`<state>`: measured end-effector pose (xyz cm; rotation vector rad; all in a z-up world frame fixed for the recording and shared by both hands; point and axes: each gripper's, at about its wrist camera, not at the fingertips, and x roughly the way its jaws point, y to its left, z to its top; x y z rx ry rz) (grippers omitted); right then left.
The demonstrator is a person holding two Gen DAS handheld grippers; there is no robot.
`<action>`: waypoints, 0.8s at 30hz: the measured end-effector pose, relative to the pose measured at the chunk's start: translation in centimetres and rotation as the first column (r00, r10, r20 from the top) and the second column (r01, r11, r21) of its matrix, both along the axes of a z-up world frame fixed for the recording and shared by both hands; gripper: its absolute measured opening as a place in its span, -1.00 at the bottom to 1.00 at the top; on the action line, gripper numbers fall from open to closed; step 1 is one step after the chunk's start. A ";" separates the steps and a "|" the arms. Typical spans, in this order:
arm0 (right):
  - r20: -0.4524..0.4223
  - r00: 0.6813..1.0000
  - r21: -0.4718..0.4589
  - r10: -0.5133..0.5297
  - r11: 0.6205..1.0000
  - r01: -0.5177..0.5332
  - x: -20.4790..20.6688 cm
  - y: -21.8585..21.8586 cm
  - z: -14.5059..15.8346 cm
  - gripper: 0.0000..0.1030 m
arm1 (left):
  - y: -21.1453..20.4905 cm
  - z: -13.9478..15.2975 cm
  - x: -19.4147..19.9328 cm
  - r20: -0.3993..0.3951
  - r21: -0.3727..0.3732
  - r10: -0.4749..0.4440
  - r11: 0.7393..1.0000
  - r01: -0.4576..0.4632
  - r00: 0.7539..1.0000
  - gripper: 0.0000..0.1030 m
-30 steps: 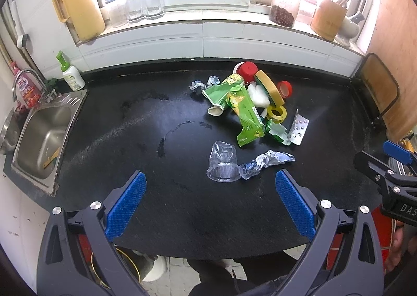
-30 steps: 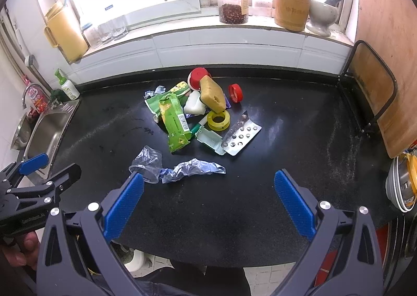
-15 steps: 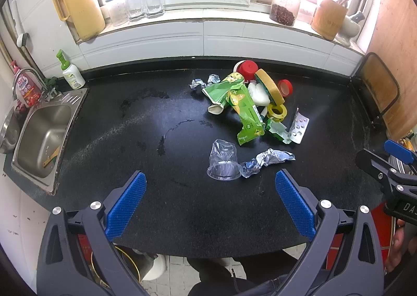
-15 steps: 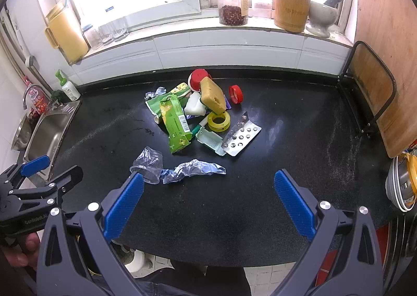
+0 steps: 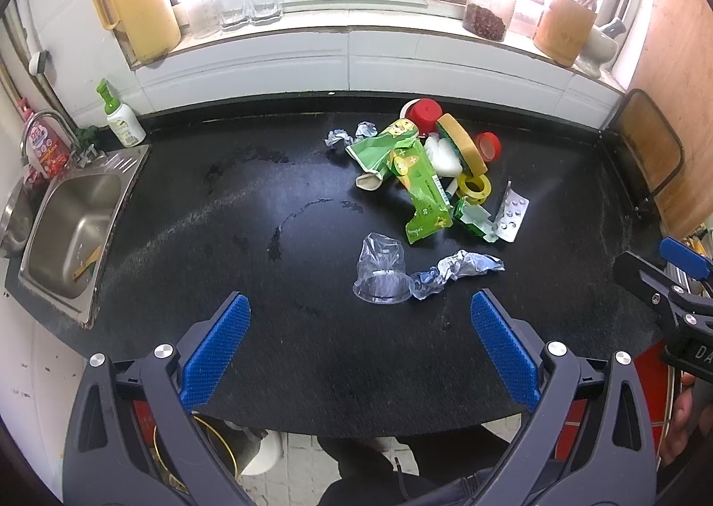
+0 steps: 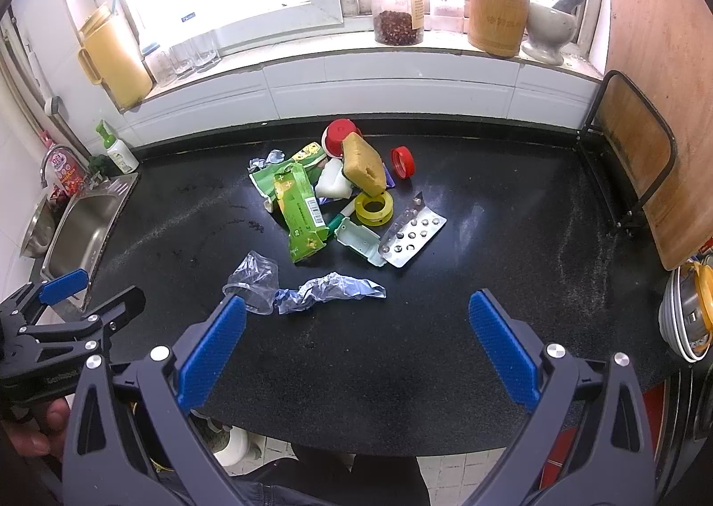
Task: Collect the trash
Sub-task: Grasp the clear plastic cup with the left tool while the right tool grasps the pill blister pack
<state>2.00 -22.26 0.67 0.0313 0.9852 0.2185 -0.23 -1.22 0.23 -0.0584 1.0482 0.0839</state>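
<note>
While both claws gape empty, left claw (image 5: 360, 343), right claw (image 6: 356, 339), trash pile (image 5: 428, 176) mid-counter (image 5: 178, 238), bare front edge.

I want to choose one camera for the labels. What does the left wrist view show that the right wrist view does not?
Only the left wrist view shows the sink basin's inside, with a utensil lying there. Only the right wrist view shows the mortar and pestle whole and stacked bowls. Both show the trash pile, clear plastic cup and blister pack.

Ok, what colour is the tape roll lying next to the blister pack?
Yellow. The tape roll shows best in the right wrist view, lying flat just left of the blister pack.
</note>
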 end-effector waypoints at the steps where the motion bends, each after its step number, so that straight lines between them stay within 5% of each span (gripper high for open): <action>1: -0.001 1.000 0.001 0.001 1.000 -0.001 0.0 0.0 0.0 0.89 | 0.1 0.0 0.0 -0.003 -0.001 0.002 1.000 -0.002 1.000 0.88; 12: -0.034 0.999 0.013 0.005 1.000 -0.005 1.4 -0.5 -1.3 0.89 | 0.8 -1.9 1.7 -0.050 -0.037 -0.012 0.999 0.010 0.999 0.88; 24: -0.121 0.992 0.013 -0.045 0.999 0.047 7.9 -3.0 -8.7 0.89 | 0.7 -11.1 8.4 -0.159 -0.080 -0.066 0.995 0.053 0.985 0.88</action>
